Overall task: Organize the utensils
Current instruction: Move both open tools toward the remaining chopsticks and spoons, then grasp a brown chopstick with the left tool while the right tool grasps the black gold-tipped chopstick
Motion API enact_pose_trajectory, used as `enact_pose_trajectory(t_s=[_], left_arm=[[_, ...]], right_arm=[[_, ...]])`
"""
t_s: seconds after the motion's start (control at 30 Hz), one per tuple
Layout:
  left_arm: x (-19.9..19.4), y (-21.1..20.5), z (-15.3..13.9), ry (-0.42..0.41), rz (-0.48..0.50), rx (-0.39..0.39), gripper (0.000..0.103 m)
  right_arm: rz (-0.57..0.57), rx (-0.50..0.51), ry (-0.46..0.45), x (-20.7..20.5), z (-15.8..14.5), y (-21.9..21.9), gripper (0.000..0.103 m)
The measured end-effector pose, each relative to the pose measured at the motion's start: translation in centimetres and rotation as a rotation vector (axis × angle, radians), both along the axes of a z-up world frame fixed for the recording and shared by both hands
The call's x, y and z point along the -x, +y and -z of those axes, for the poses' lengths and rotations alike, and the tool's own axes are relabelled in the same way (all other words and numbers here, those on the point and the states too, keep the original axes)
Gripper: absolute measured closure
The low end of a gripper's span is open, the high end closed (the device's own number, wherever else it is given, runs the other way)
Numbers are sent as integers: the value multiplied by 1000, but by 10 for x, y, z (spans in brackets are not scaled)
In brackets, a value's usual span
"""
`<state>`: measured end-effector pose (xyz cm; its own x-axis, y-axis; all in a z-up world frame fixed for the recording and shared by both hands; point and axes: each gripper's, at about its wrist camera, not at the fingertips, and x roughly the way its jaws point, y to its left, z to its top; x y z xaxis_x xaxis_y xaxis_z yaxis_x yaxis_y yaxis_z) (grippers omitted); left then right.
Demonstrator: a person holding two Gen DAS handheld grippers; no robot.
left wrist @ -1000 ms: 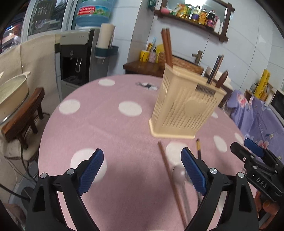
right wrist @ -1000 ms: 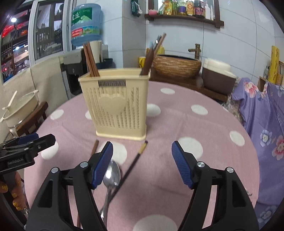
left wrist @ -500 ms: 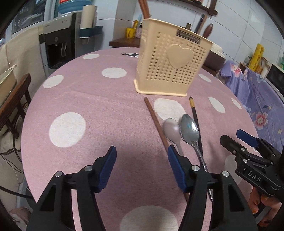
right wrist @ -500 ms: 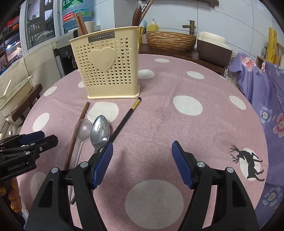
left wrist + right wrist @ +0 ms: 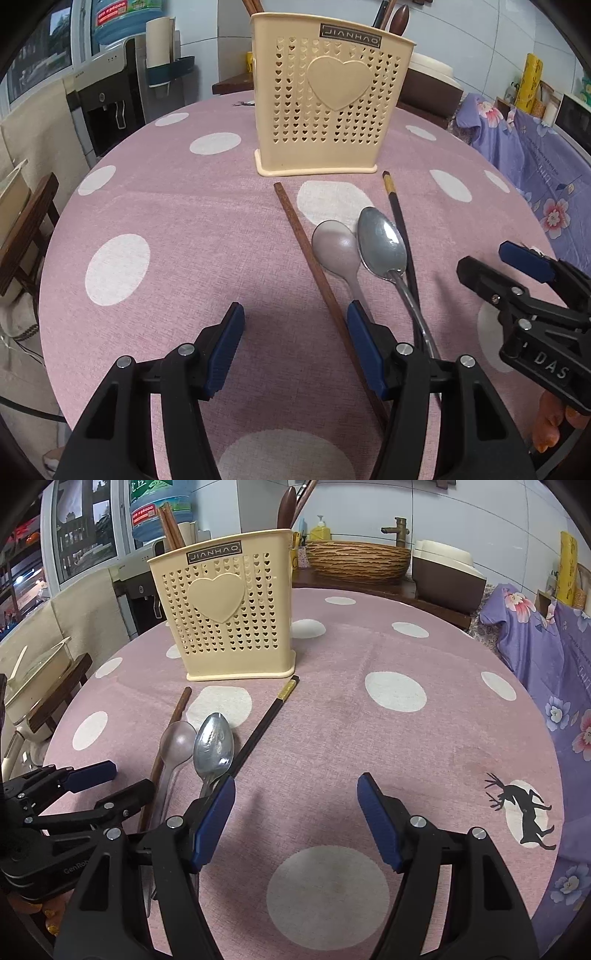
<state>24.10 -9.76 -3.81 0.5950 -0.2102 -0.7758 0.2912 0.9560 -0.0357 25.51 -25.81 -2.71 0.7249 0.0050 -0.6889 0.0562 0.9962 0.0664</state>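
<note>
Beside holder (image 5: pixel 325 107), utensils, bare tablecloth (image 5: pixel 369 738) rightward

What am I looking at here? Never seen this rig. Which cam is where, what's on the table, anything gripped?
No robot arm here: a person holds a two-finger gripper in each hand, and a fisheye camera on each looks forward along its fingers. One picture is from the left gripper, the other from the right gripper; each also catches the other at its edge. Both are open and hold nothing. On the pink dotted tablecloth stands a cream utensil holder with chopsticks and other utensils already in it. In front of it lie a brown chopstick, a translucent plastic spoon, a metal spoon and a black chopstick, all side by side.
</note>
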Motion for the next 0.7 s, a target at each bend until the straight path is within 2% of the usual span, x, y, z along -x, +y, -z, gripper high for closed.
enact_pose_trajectory(t_s=[0.17, 0.3, 0.43, 0.53, 0.7], left_arm=[[-2, -5, 1, -7, -1, -32, 46], [-4, 4, -1, -4, -9, -17, 47], [-6, 23, -5, 4, -47, -7, 49], [-12, 39, -12, 18, -78, 57, 49], [-26, 40, -22, -8, -109, 69, 49]], right_arm=[[-3, 20, 17, -6, 0, 3, 34], [-5, 42, 36, -16, -2, 4, 38], [14, -46, 72, -31, -1, -6, 43], [42, -109, 86, -44, -2, -10, 49], [63, -176, 135, -75, 2, -3, 63]])
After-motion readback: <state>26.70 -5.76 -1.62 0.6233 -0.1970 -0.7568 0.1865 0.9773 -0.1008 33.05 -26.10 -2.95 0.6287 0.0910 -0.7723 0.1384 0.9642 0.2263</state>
